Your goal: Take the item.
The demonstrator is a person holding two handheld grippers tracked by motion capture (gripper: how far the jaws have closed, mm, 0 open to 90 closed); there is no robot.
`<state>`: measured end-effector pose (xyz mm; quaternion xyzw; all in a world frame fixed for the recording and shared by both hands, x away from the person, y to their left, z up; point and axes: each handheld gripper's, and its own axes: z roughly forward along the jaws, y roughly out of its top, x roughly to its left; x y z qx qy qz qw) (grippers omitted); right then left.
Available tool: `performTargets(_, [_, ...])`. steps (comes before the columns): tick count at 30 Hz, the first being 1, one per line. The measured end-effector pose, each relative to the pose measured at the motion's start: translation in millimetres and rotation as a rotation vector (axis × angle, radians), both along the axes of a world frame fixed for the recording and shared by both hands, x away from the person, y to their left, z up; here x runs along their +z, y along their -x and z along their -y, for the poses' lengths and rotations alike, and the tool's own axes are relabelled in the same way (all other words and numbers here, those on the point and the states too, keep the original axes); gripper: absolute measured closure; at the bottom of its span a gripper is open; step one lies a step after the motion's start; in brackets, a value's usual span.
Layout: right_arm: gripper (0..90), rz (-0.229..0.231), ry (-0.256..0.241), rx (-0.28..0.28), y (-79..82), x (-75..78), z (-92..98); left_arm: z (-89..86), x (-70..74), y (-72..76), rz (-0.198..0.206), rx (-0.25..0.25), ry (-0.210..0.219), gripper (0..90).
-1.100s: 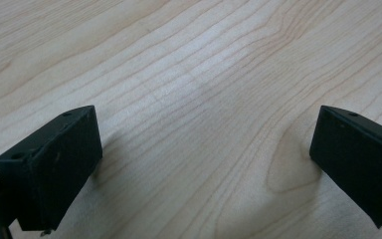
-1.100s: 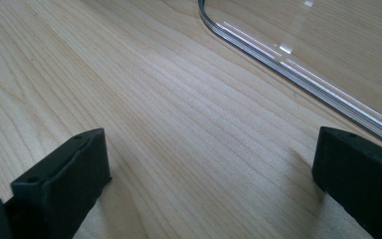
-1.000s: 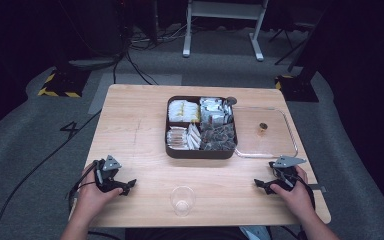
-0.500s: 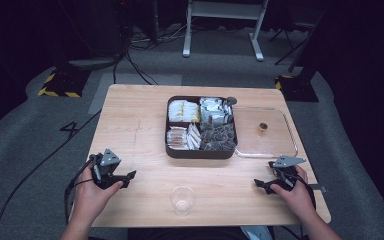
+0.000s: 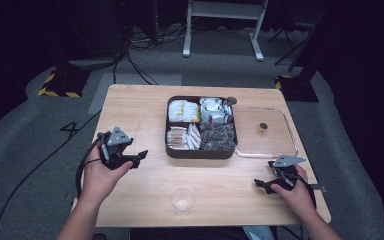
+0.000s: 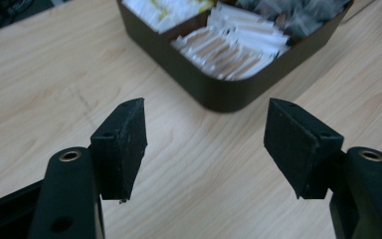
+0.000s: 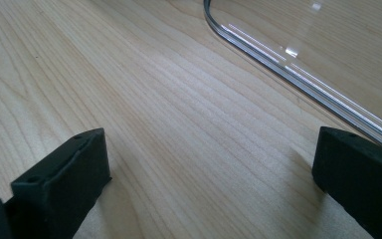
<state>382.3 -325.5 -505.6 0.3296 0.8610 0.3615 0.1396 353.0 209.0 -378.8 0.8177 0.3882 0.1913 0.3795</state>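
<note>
A: Tray (image 5: 200, 151) first: where does it sit relative to the left gripper (image 5: 139, 158)?

B: Dark, divided into four compartments, it lies just ahead of the left jaws on the tabletop (image 5: 140, 107). In the left gripper view the jaws stand wide apart with nothing between them but bare wood, and the tray's (image 6: 199, 84) near corner falls in the gap beyond their tips. The compartment closest to the jaws holds pale paper sachets (image 6: 234, 42). The compartments behind blur, and the top edge of that view cuts them off, so I can't read what is in them from there.

A: And from above?

B: From the high view there are yellow-and-white packets (image 5: 184, 110) at the far left, silvery packets (image 5: 215, 110) at the far right, and dark packets (image 5: 219, 137) at the near right. No print is legible.

A: The right gripper (image 5: 261, 184)?

B: Its jaws are also wide apart, with nothing in them. In the right gripper view they are cropped at the bottom and at the right edge, with plain tabletop between them. Beyond the right-hand jaw runs the rounded rim of a clear lid (image 7: 278, 55); most of it runs out of that view. From the high view the clear lid (image 5: 290, 145) lies flat beside the tray, touching its near right corner, and a small brownish thing (image 5: 263, 127) shows through or on it. I can't tell which.

A: Anything between the two grippers?

B: A clear plastic cup (image 5: 182, 200) stands upright, nearer the person than either pair of jaws and well apart from both. Whether it holds anything is hard to make out.
</note>
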Motion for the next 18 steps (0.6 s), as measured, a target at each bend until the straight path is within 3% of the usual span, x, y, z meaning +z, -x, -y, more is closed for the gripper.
performTargets(4, [1.4,0.0,0.0,0.0,0.0,0.0,0.0,13.8,5.7,-5.4,0.027,-0.01,0.017,36.1])
performTargets(10, [1.5,0.0,0.0,0.0,0.0,0.0,0.0,34.3,10.3,-21.1,0.029,-0.029,-0.014,40.9])
performTargets(15, [1.4,0.0,0.0,0.003,-0.3,0.0,0.1,46.4,7.5,-39.0,0.105,-0.059,0.067,47.3])
performTargets(18, [1.5,0.001,0.0,0.003,-0.3,0.0,0.1,53.0,8.2,-49.7,0.071,-0.049,0.062,48.1])
